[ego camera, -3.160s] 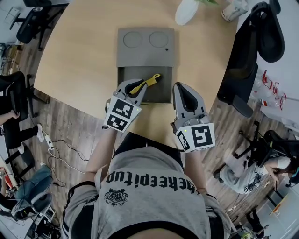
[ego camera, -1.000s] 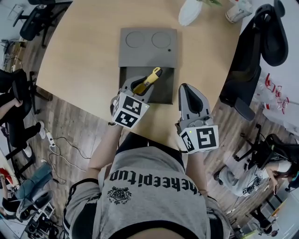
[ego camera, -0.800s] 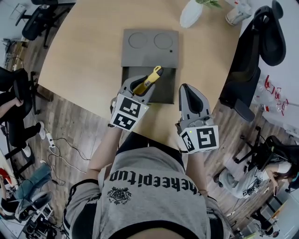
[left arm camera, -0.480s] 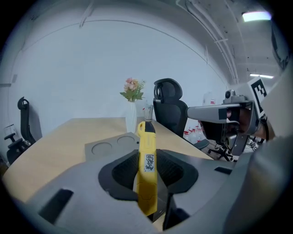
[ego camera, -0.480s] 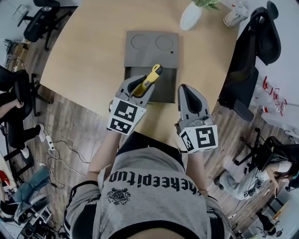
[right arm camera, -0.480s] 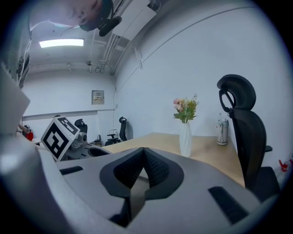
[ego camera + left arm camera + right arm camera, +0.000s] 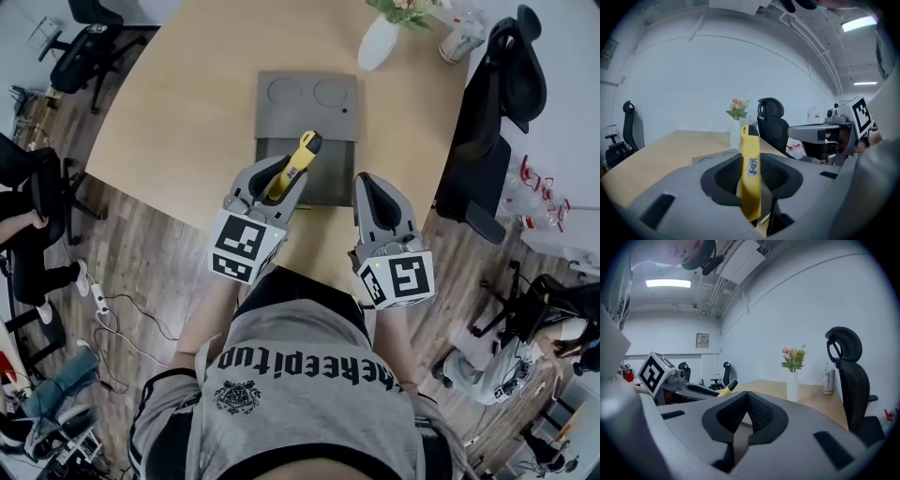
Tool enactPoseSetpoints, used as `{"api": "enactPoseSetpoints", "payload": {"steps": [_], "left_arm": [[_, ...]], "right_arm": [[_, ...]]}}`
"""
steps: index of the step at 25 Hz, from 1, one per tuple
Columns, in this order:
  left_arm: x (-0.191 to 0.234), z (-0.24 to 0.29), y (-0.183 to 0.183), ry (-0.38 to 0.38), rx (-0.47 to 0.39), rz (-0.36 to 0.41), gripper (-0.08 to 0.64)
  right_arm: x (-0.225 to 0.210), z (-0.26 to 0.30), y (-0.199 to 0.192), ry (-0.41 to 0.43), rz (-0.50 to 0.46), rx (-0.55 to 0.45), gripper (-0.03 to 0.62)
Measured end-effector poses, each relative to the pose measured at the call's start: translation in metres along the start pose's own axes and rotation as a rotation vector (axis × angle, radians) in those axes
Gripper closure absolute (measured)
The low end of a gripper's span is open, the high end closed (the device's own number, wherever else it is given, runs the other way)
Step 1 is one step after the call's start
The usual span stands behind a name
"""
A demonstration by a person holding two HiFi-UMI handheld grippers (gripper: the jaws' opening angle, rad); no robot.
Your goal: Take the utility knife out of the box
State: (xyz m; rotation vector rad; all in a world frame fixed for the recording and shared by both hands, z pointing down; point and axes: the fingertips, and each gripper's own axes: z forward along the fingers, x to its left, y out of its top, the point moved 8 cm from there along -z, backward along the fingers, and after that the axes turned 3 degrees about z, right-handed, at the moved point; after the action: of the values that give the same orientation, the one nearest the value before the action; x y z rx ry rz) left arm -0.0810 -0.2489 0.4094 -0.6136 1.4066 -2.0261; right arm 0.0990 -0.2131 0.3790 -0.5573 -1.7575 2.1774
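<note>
Both jaws of the left gripper (image 7: pixel 278 180) press on the yellow utility knife (image 7: pixel 294 165), its far end jutting past them, held above the open grey box (image 7: pixel 306 96) on the table (image 7: pixel 178 103); the right gripper (image 7: pixel 373 192), alongside, is closed and empty.

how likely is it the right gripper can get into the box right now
Probably yes. The right gripper hangs just beside the right edge of the open box, empty and shut, nothing between them. The left gripper holds the utility knife over the left half only.
</note>
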Motion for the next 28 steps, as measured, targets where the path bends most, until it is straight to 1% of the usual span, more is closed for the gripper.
{"api": "enactPoseSetpoints", "payload": {"steps": [5, 10, 15, 22, 28], "left_arm": [[-0.001, -0.017, 0.011, 0.005, -0.081, -0.004, 0.428], [-0.002, -0.040, 0.017, 0.008, -0.142, -0.005, 0.426], [-0.004, -0.063, 0.021, 0.013, -0.206, -0.024, 0.426], [0.000, -0.097, 0.024, 0.013, -0.282, -0.032, 0.426], [-0.004, -0.110, 0.031, 0.017, -0.330, -0.040, 0.426]], "right_arm": [[0.009, -0.004, 0.005, -0.006, -0.011, -0.016, 0.586], [0.024, -0.010, 0.011, -0.016, -0.032, -0.044, 0.586], [0.039, -0.018, 0.016, -0.035, -0.044, -0.072, 0.586], [0.066, -0.027, 0.021, -0.047, -0.079, -0.096, 0.586], [0.074, -0.037, 0.026, -0.051, -0.088, -0.105, 0.586]]}}
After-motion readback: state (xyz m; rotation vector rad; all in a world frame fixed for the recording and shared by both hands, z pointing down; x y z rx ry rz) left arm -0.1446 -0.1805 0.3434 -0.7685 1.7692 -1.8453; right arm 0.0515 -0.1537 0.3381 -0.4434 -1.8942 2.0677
